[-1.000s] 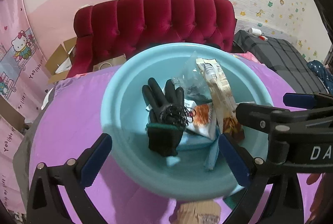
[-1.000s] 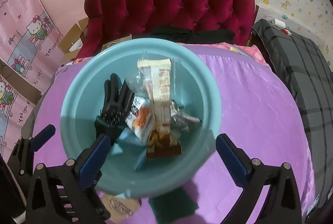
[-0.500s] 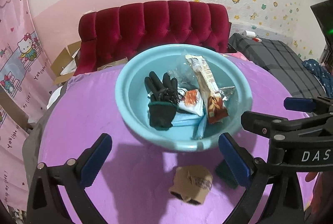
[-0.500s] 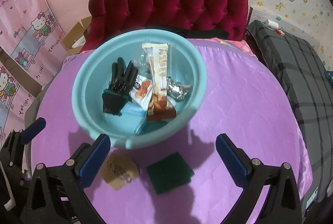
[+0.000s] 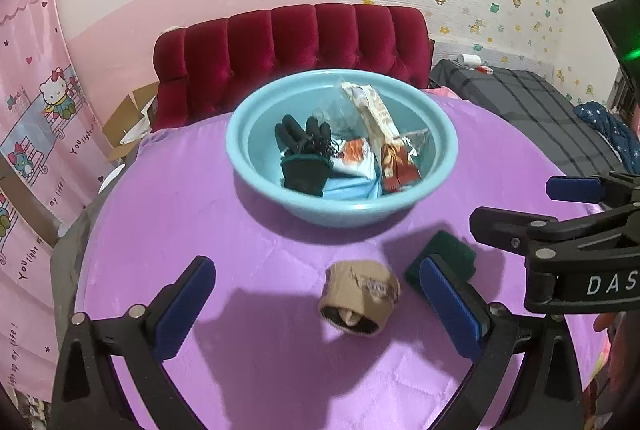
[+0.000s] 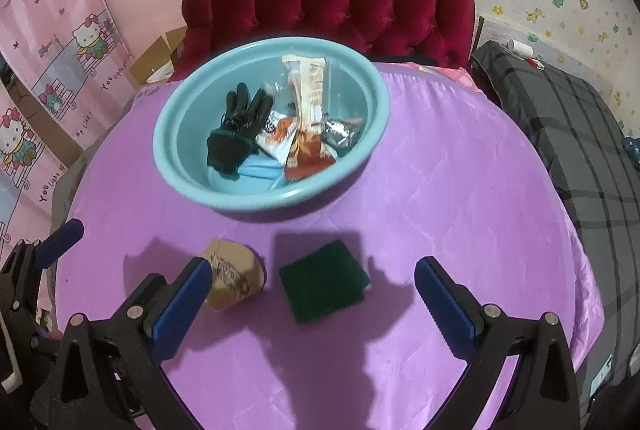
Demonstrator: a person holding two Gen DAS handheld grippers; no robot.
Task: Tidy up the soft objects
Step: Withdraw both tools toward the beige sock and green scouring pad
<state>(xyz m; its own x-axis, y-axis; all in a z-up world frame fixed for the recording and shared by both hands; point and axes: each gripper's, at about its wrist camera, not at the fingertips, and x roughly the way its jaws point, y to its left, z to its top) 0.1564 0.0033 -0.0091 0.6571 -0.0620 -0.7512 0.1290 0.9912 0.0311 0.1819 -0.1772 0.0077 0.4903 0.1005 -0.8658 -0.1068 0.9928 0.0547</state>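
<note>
A light blue basin (image 5: 340, 210) (image 6: 256, 196) stands on the purple round table and holds a black glove (image 5: 304, 158) (image 6: 236, 134), snack packets (image 5: 380, 134) (image 6: 308, 102) and a blue face mask (image 6: 260, 170). In front of it lie a brown cardboard roll (image 5: 358, 296) (image 6: 236, 276) and a dark green scouring pad (image 5: 444, 254) (image 6: 324, 280). My left gripper (image 5: 316, 306) is open above the roll. My right gripper (image 6: 312, 302) is open above the pad.
A red tufted sofa (image 5: 288, 46) stands behind the table (image 6: 460, 190). A grey plaid bed (image 6: 580, 134) is at the right. Cardboard boxes (image 5: 132, 114) and pink curtains (image 5: 36, 110) are at the left. The right gripper's body (image 5: 560, 230) shows in the left wrist view.
Both grippers have pulled back and up from over the basin. The roll and the green pad in front of it have come into view.
</note>
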